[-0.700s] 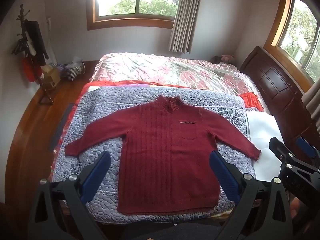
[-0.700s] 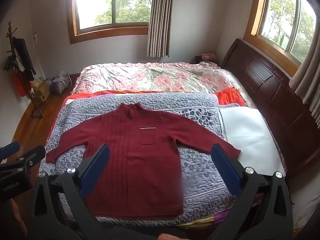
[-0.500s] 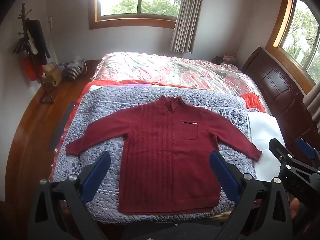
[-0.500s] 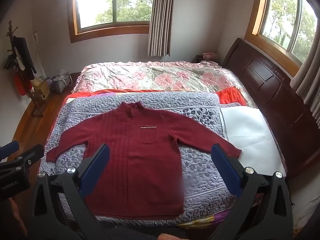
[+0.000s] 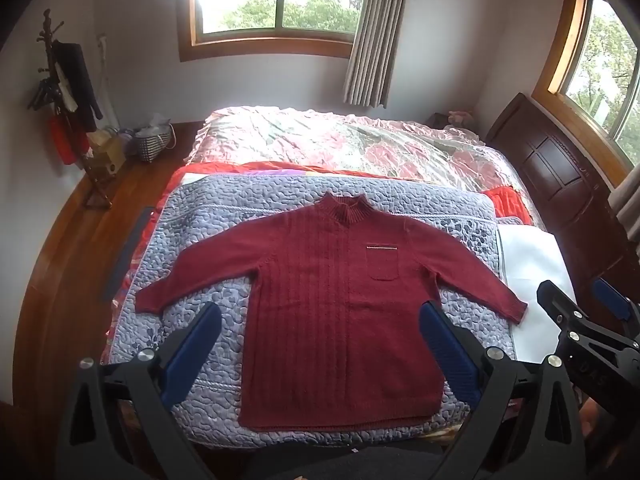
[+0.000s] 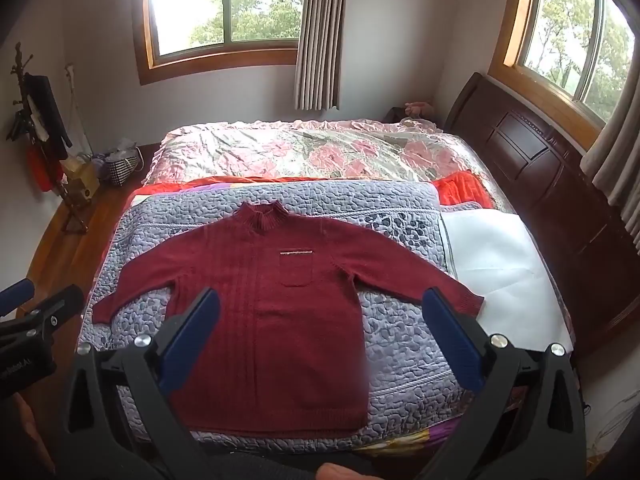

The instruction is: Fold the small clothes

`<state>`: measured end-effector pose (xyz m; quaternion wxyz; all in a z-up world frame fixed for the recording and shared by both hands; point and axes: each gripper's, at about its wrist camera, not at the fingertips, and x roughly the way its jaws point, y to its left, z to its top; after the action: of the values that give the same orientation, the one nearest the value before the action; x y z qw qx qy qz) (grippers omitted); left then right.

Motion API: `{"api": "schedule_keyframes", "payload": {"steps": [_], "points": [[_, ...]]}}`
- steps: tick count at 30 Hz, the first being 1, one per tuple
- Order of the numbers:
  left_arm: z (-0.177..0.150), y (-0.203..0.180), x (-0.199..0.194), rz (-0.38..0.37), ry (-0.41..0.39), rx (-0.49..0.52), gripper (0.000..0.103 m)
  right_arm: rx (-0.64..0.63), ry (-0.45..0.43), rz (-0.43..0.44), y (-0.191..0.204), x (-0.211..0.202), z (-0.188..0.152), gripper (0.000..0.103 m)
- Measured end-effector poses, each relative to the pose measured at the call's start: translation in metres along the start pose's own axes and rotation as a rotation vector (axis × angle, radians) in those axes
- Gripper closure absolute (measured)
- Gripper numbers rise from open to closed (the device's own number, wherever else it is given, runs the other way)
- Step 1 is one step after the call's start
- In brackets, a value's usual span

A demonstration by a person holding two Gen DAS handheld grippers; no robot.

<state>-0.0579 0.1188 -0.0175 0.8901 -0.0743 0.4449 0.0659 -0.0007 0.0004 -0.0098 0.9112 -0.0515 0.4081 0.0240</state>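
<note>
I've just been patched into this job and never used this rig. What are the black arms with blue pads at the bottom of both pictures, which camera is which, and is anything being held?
Those are two hand-held grippers, each with a fisheye camera looking along its fingers; a person carries one in each hand. One picture is from the left gripper, with the right one at its right edge. The other is from the right gripper, with the left one at its left edge. Both are open and hold nothing, hovering above the near end of the bed. On the lilac quilted blanket lies a dark red knitted sweater, flat, sleeves spread, collar away from you, not yet folded. A white sheet lies beside its right sleeve.
</note>
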Motion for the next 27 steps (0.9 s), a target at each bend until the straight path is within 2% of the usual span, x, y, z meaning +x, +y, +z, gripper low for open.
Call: {"api": "schedule_keyframes", "payload": {"steps": [27], "points": [[0.0045, 0.0026, 0.0004, 0.002, 0.000, 0.000, 0.004, 0.003, 0.004, -0.002, -0.0021, 0.0010, 0.0014, 0.003]]}}
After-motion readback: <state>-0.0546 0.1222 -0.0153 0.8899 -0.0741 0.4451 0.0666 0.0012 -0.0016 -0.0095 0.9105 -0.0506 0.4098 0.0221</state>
